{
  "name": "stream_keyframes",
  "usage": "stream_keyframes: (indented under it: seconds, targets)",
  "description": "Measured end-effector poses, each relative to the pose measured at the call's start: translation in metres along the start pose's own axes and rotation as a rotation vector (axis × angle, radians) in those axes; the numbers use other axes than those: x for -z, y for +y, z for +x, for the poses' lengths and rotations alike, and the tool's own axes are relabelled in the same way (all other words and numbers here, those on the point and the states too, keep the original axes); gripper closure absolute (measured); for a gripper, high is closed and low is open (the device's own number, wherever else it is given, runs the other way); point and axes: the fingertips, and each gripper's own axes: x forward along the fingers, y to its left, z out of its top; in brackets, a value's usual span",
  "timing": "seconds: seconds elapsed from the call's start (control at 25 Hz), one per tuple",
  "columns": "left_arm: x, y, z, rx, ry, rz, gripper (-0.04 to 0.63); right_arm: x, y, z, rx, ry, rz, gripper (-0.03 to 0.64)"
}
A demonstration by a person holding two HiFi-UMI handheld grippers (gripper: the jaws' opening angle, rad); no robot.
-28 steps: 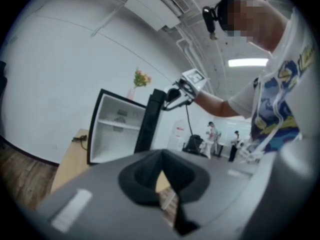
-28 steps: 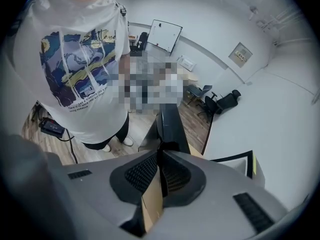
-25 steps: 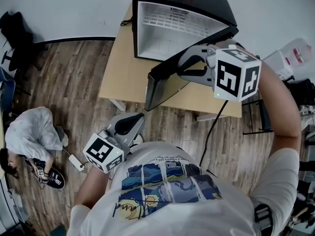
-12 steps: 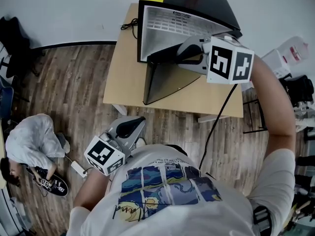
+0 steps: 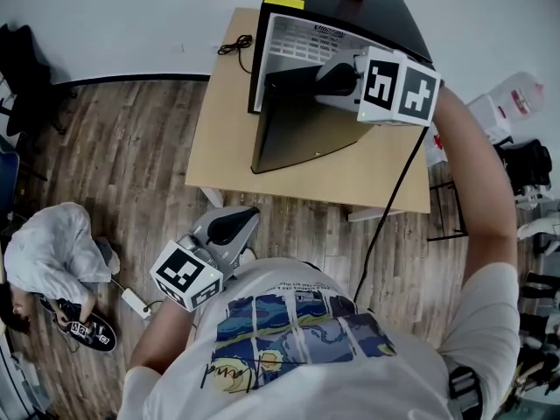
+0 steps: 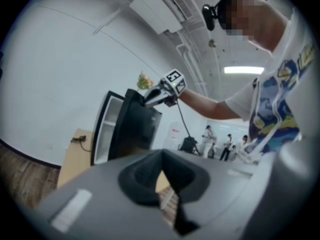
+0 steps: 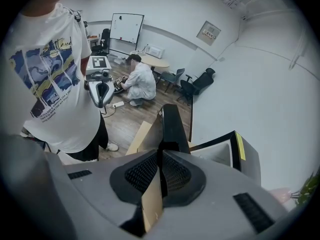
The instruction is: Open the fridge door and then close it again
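Swung nearer shut, fridge door [image 5: 297,129] — edge clamped btw right gripper [image 7: 160,158] jaws.

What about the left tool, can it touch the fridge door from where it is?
Probably not yet. The left tool hangs low by the person's shirt, well short of the fridge door, with the table edge in between. Nothing seems to block it; that arm would have to lift and stretch.
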Motion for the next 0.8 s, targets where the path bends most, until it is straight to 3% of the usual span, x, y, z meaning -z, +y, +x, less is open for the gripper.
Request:
stream_keyframes:
  seconds: [0.8]
  targets:
    - [0.003, 0.026, 0.011, 0.026, 0.016, -0.016, 0.586, 0.003, -0.067, 0.027, 0.102, 0.022, 0.145, 0.583]
